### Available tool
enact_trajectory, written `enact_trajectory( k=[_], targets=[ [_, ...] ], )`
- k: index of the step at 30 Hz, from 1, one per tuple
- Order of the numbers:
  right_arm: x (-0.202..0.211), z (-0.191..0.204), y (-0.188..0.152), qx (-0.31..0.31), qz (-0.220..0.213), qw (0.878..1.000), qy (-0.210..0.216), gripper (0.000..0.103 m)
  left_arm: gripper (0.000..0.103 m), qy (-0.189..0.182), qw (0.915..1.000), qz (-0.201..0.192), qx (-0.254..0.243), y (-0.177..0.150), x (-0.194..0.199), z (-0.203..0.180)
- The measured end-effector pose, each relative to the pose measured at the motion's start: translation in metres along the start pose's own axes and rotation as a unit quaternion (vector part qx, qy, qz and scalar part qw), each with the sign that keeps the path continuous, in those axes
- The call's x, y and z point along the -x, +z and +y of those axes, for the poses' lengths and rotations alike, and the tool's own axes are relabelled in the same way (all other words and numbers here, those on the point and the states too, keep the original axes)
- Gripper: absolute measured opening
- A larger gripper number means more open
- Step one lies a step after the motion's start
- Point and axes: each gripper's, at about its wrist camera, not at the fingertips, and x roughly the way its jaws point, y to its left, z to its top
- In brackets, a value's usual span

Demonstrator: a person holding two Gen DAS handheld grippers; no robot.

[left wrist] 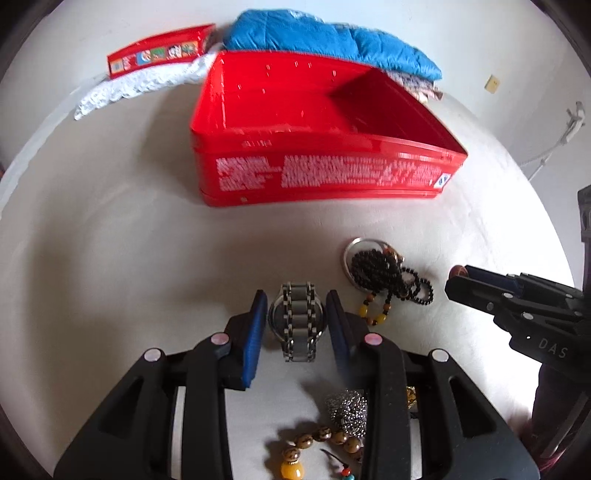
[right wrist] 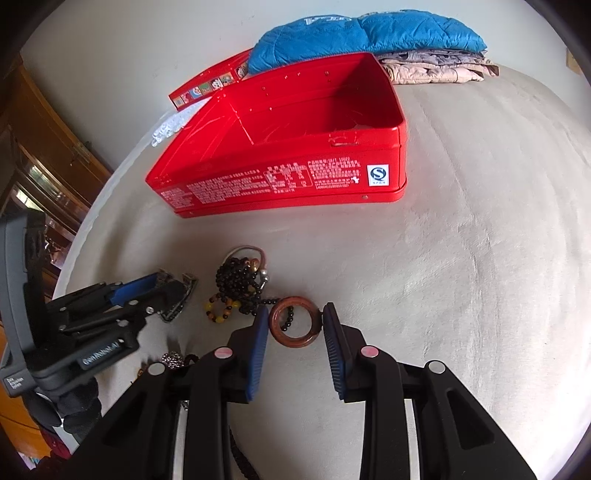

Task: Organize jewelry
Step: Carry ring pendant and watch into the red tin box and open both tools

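Straddling a metal watch (left wrist: pixel 297 319), the left gripper (left wrist: pixel 296 314) had its blue-padded fingers (left wrist: pixel 255 336) spread wide, one on each side of the case, with a gap showing on both sides, so nothing was clasped. The watch lay flat on the pale bed cover (left wrist: pixel 110 258) with its band running away from the camera. The right gripper (right wrist: pixel 295 325) was likewise parted around a brown wooden ring (right wrist: pixel 293 323); its left pad sat close to or against the ring's rim, and its right pad stood apart from the ring. A strand of black beads (right wrist: pixel 240 280) ran through the ring, and the rest of that necklace was heaped just beyond it, partly over a thin metal bangle (left wrist: pixel 351 251), with yellow beads (left wrist: pixel 373 314) at its near end.

Nearer the left camera, between the gripper's arms, lay a bracelet of brown beads (left wrist: pixel 321 437) with an amber one, and a small silver mesh piece (left wrist: pixel 347 408) touching it.

Further back on the cover stood an open red tin (right wrist: pixel 288 177), its inside bare, white print along its near wall. Its lid (left wrist: pixel 160 51) leaned by the far edge, beside a strip of white lace (left wrist: pixel 136 83). Behind the tin was a folded blue quilt (right wrist: pixel 365 35) on top of patterned folded bedding (right wrist: pixel 436 66).
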Motion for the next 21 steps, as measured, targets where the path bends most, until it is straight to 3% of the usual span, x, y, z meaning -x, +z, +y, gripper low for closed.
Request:
enact_trajectory(
  k=[21],
  targets=[
    [0.031, 0.008, 0.018, 0.013, -0.025, 1.000, -0.001, 0.030, 0.031, -0.001, 0.9973, -0.073, 0.004, 0.021, 0.065, 0.000]
  ],
)
